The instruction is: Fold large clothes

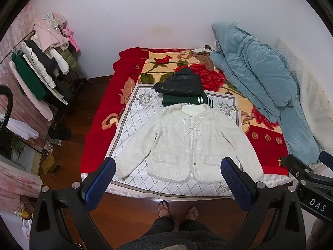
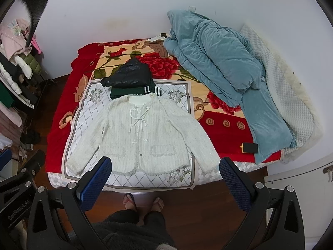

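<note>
Left wrist view: we hold the left tongs (image 1: 167,171) high over the foot of the bed (image 1: 95,129), fingers spread wide with nothing between them. Framed in that gap lies the white fuzzy jacket (image 1: 187,143), spread flat and face up on a white sheet with a grey diamond pattern (image 1: 133,125), both sleeves angled out and down, hem toward us. Just beyond its collar sit a folded dark green garment with white stripes (image 1: 183,100) and, stacked on top of it, a folded black shiny jacket (image 1: 180,82). A blue quilt (image 1: 258,77) is heaped along the right side of the bed, over the red floral blanket (image 1: 208,73). A clothes rack (image 1: 41,66) crowded with coats stands to the left by the wall. Our feet in sandals (image 1: 164,207) stand on the wooden floor (image 1: 79,112) at the bed's edge. The right tongs' black body shows at the right edge.

From the right wrist view, the right tongs (image 2: 165,169) are likewise wide apart and empty, above the jacket's hem. A small black object with a yellow edge (image 2: 249,147) rests on the red blanket beside the quilt's lower end.
</note>
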`<control>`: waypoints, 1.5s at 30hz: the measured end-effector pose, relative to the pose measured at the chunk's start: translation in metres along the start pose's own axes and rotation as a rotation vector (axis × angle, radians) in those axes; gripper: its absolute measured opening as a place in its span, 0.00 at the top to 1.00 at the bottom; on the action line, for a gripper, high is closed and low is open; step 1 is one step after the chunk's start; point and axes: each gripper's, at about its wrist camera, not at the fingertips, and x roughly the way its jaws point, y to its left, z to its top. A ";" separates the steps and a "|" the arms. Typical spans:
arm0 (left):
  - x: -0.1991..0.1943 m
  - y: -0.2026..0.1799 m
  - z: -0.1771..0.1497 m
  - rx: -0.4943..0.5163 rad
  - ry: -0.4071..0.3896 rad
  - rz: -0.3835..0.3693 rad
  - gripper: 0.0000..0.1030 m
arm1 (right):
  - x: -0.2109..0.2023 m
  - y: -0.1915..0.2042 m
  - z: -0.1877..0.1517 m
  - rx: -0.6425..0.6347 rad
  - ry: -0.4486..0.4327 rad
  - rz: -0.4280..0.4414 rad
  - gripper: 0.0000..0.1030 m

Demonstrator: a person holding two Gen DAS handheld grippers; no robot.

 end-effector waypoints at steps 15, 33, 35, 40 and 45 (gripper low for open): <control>-0.002 -0.002 0.002 -0.004 -0.003 -0.005 0.00 | -0.003 0.001 0.002 -0.004 -0.004 -0.002 0.00; -0.006 0.002 0.005 -0.003 -0.005 -0.010 0.00 | -0.011 -0.002 0.009 -0.013 -0.013 -0.002 0.00; -0.006 0.002 0.004 -0.002 -0.007 -0.007 0.00 | -0.012 -0.002 0.010 -0.016 -0.015 -0.003 0.00; -0.008 0.003 0.005 -0.003 -0.008 -0.008 0.00 | -0.014 -0.002 0.010 -0.017 -0.017 -0.004 0.00; -0.009 0.004 0.008 -0.004 -0.011 -0.008 0.00 | -0.014 -0.001 0.009 -0.018 -0.017 -0.004 0.00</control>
